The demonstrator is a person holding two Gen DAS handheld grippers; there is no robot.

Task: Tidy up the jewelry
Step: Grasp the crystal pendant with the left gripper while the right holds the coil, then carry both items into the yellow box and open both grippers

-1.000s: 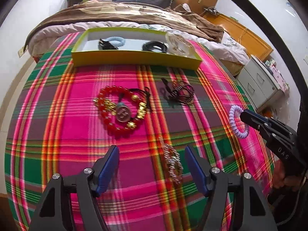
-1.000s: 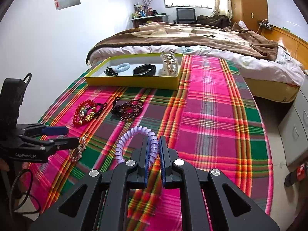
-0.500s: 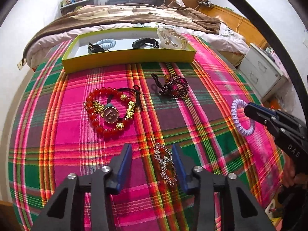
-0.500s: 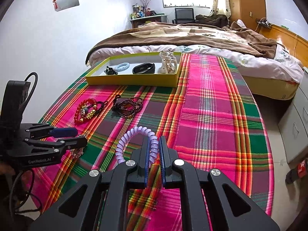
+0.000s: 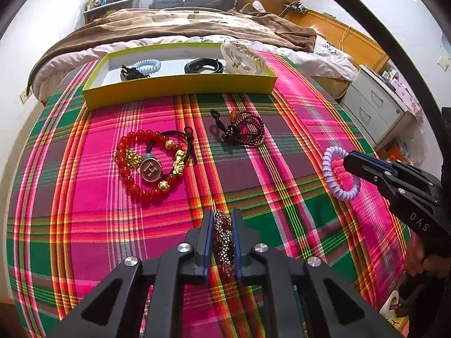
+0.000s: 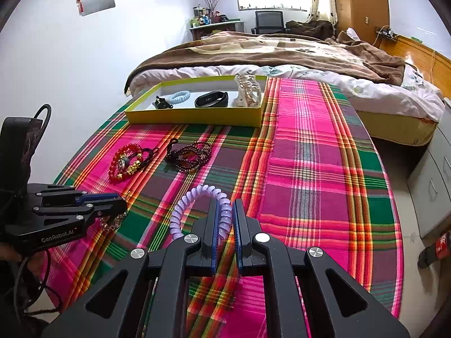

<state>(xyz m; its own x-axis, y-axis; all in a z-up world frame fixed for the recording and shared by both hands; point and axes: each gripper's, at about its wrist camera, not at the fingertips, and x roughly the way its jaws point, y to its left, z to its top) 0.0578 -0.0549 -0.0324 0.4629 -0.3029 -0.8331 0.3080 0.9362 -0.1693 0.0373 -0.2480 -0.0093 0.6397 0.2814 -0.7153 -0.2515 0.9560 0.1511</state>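
Closed in from wide apart a second ago: left gripper [image 5: 222,225], blue pads now pinching the sparkly beaded bracelet [image 5: 224,238] from both sides, piece lying lengthwise between them on the plaid cloth [image 5: 84,197].

Left wrist view: ahead on the cloth, red bead bracelet [image 5: 146,166] with gold charms and a round "H" pendant; beyond and to its right, dark garnet strand [image 5: 242,131], well apart from the first. Further back, yellow-green tray [image 5: 180,86] already holding a pale blue coil tie [image 5: 146,64], a black band [image 5: 204,66], a small black piece and a clear stand with gold items. At right, right gripper [image 5: 348,160] clamped on the lilac spiral hair tie [image 5: 339,173], loop resting on the cloth.

Right wrist view: right gripper [image 6: 225,219] pressed together on the lilac spiral hair tie [image 6: 197,205], unchanged from the earlier frames, near side of the coil squeezed between the pads and the rest arching out to the left. At left, left gripper [image 6: 119,205] low over the cloth, bracelet glinting under its tip. Tray [image 6: 194,118] far across, near the bed.

Step in hand, by judgement: both pieces grasped, neither lifted. Next move: raise each clear of the cloth without snagging, carry over the red and garnet pieces, release inside the tray on bare floor beside the items already there.
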